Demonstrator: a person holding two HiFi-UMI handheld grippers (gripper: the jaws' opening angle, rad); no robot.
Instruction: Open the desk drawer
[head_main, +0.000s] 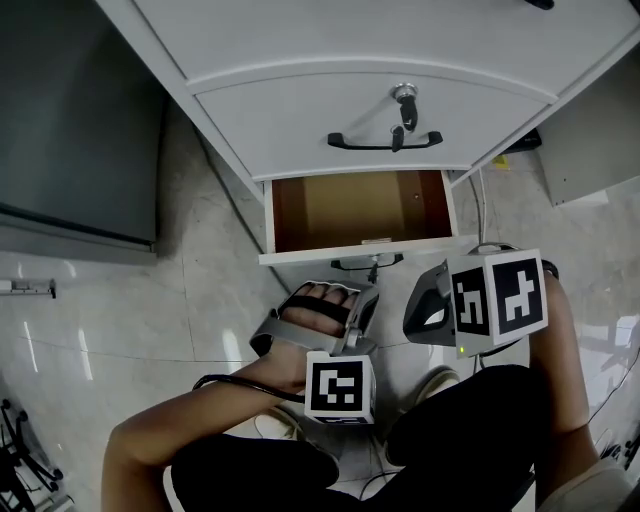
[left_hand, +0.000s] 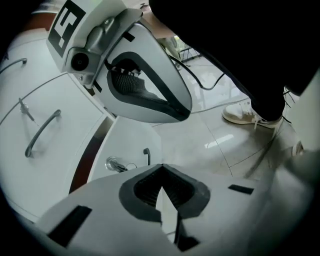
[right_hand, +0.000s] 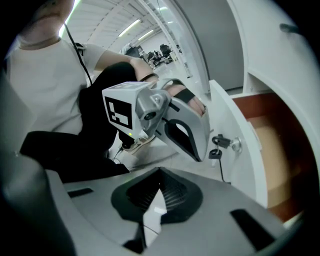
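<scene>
head view, drawer: the bottom desk drawer (head_main: 360, 212) is pulled out of the white pedestal (head_main: 190, 40), its brown inside showing. I judge the opening to be as good as done.
head view, handle: the dark handle (head_main: 367, 263) on the drawer's front faces the person, and nothing grips it.
head view, grippers: the left gripper (head_main: 352, 312) and the right gripper (head_main: 428, 312) hang side by side just in front of the drawer front and apart from it, probably because an open drawer needs no hold.
head view, upper drawer: the upper drawer (head_main: 300, 115) is closed, so it plays no part here.
left gripper view, jaws: drawn together with nothing between them, aimed over the floor (left_hand: 210, 140) at the other gripper (left_hand: 145, 85) and not at the handle.
left gripper view, drawer front: the white panel lies to the left of the jaws with a key (left_hand: 114, 163) in its lock, clear of them.
right gripper view, jaws: closed and empty, facing the left gripper (right_hand: 172, 120).
right gripper view, drawer: it sits at the right, open, with its brown inside (right_hand: 272, 150) in sight. Keys hang from the lock on its front, so I take the lock to be no hindrance.
</scene>
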